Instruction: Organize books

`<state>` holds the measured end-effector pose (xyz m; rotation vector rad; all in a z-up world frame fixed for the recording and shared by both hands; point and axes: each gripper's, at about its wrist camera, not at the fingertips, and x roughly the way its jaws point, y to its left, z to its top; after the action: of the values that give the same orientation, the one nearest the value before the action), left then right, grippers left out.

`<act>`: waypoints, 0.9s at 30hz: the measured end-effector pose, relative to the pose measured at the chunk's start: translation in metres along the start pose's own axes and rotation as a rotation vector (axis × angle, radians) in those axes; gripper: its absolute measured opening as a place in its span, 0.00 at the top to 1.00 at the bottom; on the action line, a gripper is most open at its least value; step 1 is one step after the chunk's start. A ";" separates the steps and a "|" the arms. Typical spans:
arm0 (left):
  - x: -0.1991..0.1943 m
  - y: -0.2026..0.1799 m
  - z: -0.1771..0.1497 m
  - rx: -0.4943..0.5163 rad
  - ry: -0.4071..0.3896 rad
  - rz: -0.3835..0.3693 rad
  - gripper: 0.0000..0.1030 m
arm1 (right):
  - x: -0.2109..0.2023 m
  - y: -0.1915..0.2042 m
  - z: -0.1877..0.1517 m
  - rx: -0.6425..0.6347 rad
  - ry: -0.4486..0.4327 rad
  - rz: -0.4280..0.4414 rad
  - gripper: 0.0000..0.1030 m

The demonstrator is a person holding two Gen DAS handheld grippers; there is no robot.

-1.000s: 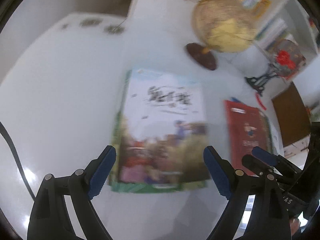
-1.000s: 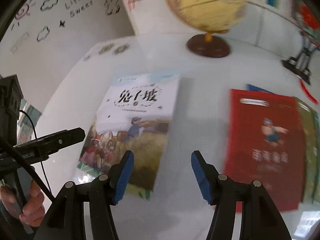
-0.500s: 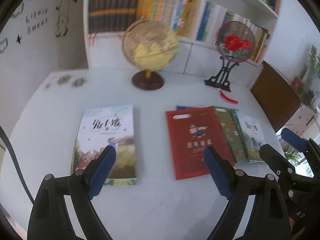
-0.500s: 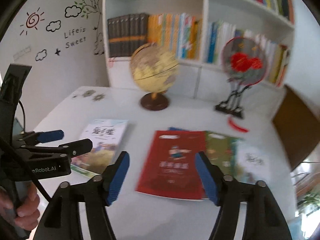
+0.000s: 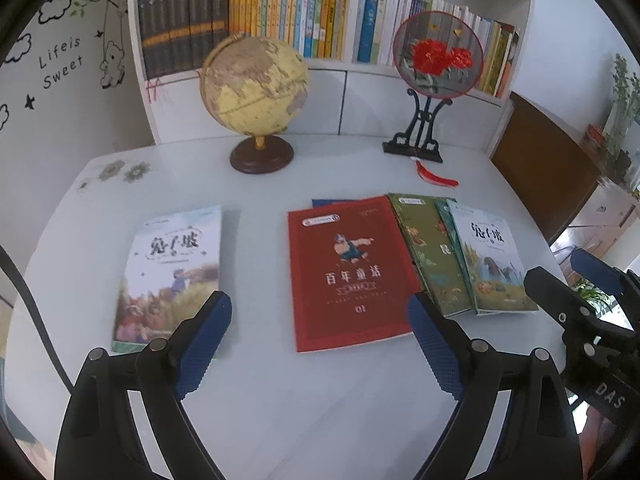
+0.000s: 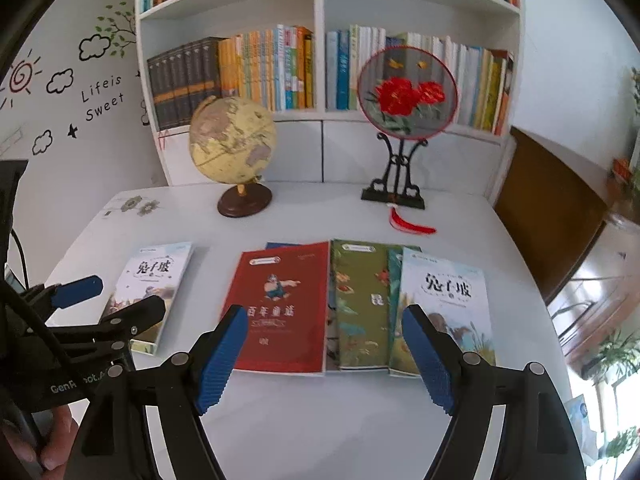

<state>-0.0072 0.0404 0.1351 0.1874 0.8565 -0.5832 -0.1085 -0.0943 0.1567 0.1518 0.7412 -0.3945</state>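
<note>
- On the white table [image 5: 320, 400], a pale rabbit-cover book [image 5: 172, 272] lies alone at nine o'clock; a red book [image 5: 348, 272] sits at centre, overlapping a blue one beneath; a green book [image 5: 424, 252] and a second pale book [image 5: 494, 260] fan out at three o'clock.
- At twelve o'clock stand a globe [image 5: 254, 88] and a fan ornament [image 5: 436, 52], with the bookshelf [image 6: 320, 12] behind.
- The left gripper [image 5: 320, 344] hangs above the table, fingers spread wide and empty; the right gripper [image 6: 324, 356] likewise, spread and empty.
- Risks, as I judge: the books lie flat and thin, so fingertips may skid off an edge; pulling the red book could drag the overlapped ones askew; a wide lift toward twelve o'clock could knock the globe.
</note>
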 end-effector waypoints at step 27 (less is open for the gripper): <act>0.173 0.048 -0.023 -0.145 0.306 -0.139 0.13 | 0.182 -0.021 -0.019 0.084 0.343 0.276 0.44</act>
<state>0.0925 0.0184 -0.0139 0.0864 1.2116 -0.6282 -0.0072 -0.1616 0.0191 0.4028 1.0266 -0.1358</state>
